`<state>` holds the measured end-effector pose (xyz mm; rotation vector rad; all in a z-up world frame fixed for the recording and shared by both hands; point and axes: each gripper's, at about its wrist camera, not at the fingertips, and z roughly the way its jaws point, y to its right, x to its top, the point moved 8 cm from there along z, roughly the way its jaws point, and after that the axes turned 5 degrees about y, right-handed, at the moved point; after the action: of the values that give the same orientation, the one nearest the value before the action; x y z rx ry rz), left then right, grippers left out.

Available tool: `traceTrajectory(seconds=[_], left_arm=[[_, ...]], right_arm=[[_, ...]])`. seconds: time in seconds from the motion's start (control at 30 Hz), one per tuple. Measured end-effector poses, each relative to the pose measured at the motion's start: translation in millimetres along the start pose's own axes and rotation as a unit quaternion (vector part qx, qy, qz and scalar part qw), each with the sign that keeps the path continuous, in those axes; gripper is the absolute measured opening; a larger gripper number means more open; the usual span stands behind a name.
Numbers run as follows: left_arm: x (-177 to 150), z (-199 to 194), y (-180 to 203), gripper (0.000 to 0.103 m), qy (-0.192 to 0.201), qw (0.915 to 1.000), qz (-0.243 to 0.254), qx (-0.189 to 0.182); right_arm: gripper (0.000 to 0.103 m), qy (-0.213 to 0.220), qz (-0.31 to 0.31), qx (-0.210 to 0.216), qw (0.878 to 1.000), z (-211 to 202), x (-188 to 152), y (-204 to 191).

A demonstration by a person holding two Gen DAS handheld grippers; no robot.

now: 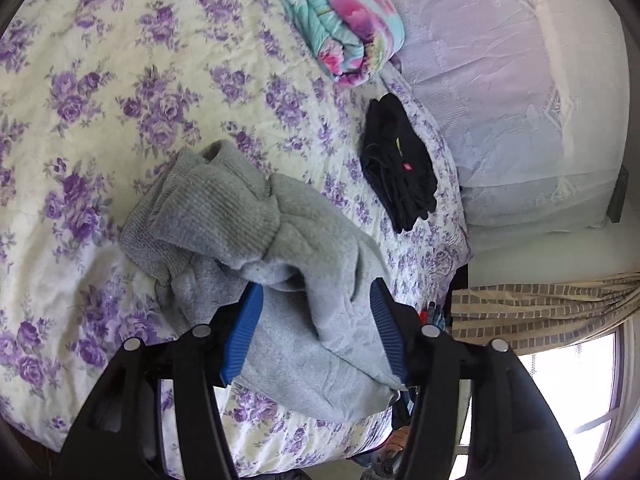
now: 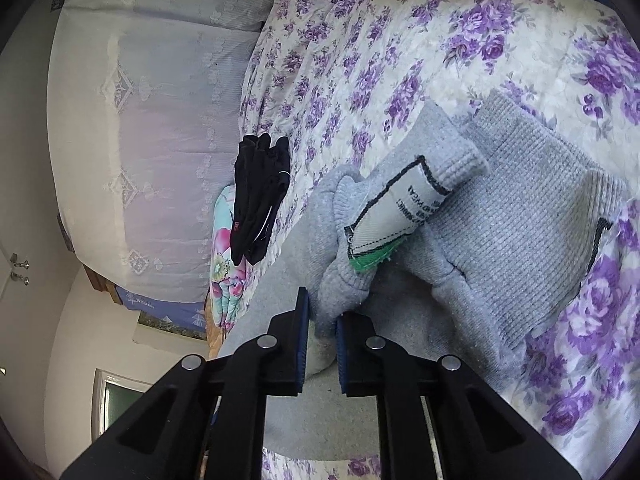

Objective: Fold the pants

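Note:
Grey sweatpants (image 1: pixel 256 216) lie bunched on the floral bed cover (image 1: pixel 120 80), with the ribbed waistband toward the far side. My left gripper (image 1: pixel 316 292) is open above them, its blue pads on either side of a fold of grey cloth without pinching it. In the right wrist view the grey pants (image 2: pixel 500 232) show their ribbed waistband and a white inner label (image 2: pixel 400 208). My right gripper (image 2: pixel 322 312) is shut on a fold of the grey pants near the waistband.
A folded black garment (image 1: pixel 396 168) lies near the pillow end; it also shows in the right wrist view (image 2: pixel 260 196). A rolled turquoise and pink quilt (image 1: pixel 340 20) lies beyond it. A lilac pillow (image 1: pixel 500 92) fills the bed's head. A curtain (image 1: pixel 540 304) and a window lie past the bed's edge.

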<state>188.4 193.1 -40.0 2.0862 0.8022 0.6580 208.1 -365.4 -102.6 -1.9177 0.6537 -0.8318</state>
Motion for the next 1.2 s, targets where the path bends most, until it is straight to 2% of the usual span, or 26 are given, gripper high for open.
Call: traceTrajectory(seconds=[0.1,0.13,0.17,0.33,0.53,0.57,0.63,0.7,0.77,0.8,0.9,0.97,1.0,1.03,1.1,1.17,1.2], left_arm=[[7,0,4,0.053,0.015,0.9998,0.002,0.010],[9,1,5,0.049,0.017,0.9998,-0.001,0.009],[11,2,5,0.047,0.019,0.9998,-0.005,0.006],[8,3,19,0.046,0.017,0.9997,-0.008,-0.018],[14,7,13,0.045,0.023,0.9997,-0.003,0.008],[17,10,9,0.031,0.021,0.9997,-0.004,0.011],[22,19,5,0.011,0.011,0.9999,-0.005,0.006],[30,23,10,0.008,0.012,0.9999,0.003,0.005],[43,27,29,0.008,0.019,0.9993,0.032,0.008],[49,27,41,0.008,0.024,0.9988,0.042,0.002],[66,21,88,0.008,0.043,0.9950,0.073,-0.053],[62,10,109,0.008,0.054,0.9893,0.099,-0.093],[54,4,113,0.008,0.057,0.9858,0.122,-0.101],[42,-1,109,0.008,0.057,0.9817,0.148,-0.105],[18,-1,81,0.008,0.046,0.9799,0.161,-0.108],[-4,14,26,0.008,0.003,0.9864,0.135,-0.093],[-12,23,-3,0.008,-0.018,0.9906,0.107,-0.083]], right_arm=[[0.014,0.000,0.000,-0.001,1.000,1,-2,0],[0.014,0.000,0.004,-0.002,1.000,1,-3,2],[0.014,0.000,0.008,-0.003,1.000,1,-4,4],[0.014,-0.002,0.014,-0.004,1.000,-2,-7,7],[0.014,-0.003,0.013,-0.004,1.000,0,-6,5],[0.014,-0.003,0.016,-0.004,1.000,1,-5,6],[0.014,-0.002,0.018,-0.003,1.000,2,-3,7],[0.012,0.000,0.010,0.004,1.000,2,3,-3],[0.010,0.011,-0.016,0.010,1.000,-1,19,-27],[0.009,0.018,-0.033,0.013,0.999,-3,27,-42],[0.006,0.048,-0.080,0.043,0.995,-18,55,-97],[0.006,0.069,-0.121,0.055,0.989,-38,61,-125],[0.006,0.074,-0.138,0.055,0.986,-48,60,-129],[0.006,0.077,-0.147,0.051,0.985,-55,58,-126],[0.006,0.063,-0.136,0.020,0.988,-61,46,-91],[0.006,0.035,-0.088,-0.019,0.995,-58,30,-34],[0.006,0.024,-0.055,-0.030,0.998,-56,22,-7]])
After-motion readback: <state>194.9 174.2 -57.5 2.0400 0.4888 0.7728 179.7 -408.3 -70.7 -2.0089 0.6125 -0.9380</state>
